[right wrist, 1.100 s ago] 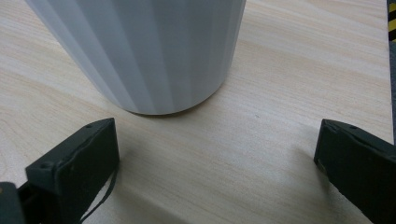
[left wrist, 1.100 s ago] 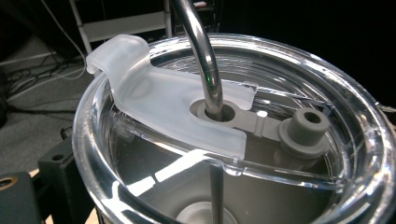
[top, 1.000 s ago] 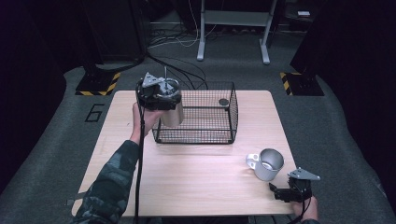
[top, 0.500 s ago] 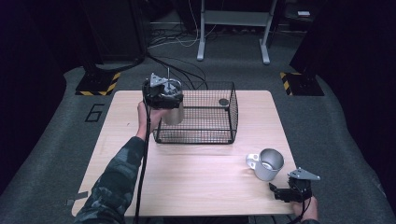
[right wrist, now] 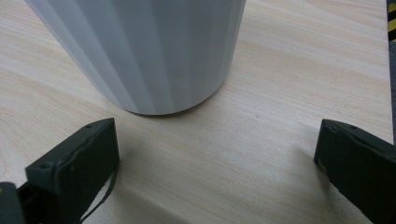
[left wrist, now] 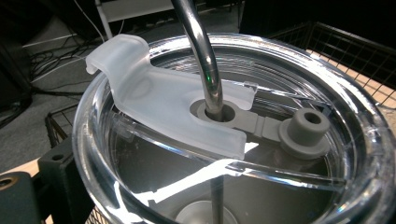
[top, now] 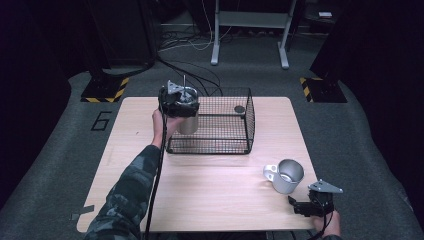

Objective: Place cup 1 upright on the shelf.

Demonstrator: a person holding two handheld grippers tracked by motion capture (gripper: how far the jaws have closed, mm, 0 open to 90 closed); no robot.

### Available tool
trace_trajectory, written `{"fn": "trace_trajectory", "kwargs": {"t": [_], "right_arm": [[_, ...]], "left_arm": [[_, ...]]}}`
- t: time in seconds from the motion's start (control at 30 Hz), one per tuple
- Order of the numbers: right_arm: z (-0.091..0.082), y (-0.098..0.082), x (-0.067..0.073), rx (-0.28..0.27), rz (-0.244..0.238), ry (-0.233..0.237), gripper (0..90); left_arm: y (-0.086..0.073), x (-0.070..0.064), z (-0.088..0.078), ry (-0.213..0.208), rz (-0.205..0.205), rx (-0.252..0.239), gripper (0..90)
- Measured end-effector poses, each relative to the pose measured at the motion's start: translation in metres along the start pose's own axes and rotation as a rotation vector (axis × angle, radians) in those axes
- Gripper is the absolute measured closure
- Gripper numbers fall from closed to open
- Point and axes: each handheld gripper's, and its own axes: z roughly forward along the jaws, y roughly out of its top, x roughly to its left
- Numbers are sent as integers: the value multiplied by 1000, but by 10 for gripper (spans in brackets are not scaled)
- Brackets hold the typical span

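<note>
Dark floor all round the wooden table (top: 200, 200), and the left gripper (top: 178, 102) is clamped on the steel tumbler (top: 189, 122) at the wire basket's (top: 235, 145) left wall: smooth, slippery sides, so grip the body, not the straw; right gripper (top: 310, 206) gapes by the mug (top: 287, 176)

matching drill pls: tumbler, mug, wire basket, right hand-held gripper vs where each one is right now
Things:
1. tumbler with clear lid and metal straw
2. mug
3. wire basket
4. right hand-held gripper

Places or states:
A. jaws open, low at the table's near right edge, just short of the mug
B. held in the left hand-held gripper at the basket's left end
C. standing on the table, near right, handle to the left
D. standing mid-table toward the far edge, a small dark round thing inside

Pairs: 1-B, 2-C, 3-D, 4-A
</note>
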Motion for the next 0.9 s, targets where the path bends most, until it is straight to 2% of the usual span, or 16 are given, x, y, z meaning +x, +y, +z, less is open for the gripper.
{"fn": "trace_trajectory", "kwargs": {"t": [0.23,0.9], "right_arm": [[0,0,0,0,1,-1,0],[0,0,0,-1,3,-2,0]], "left_arm": [[-4,-4,10,2,-15,12,37],[-13,-5,26,8,-17,56,37]]}}
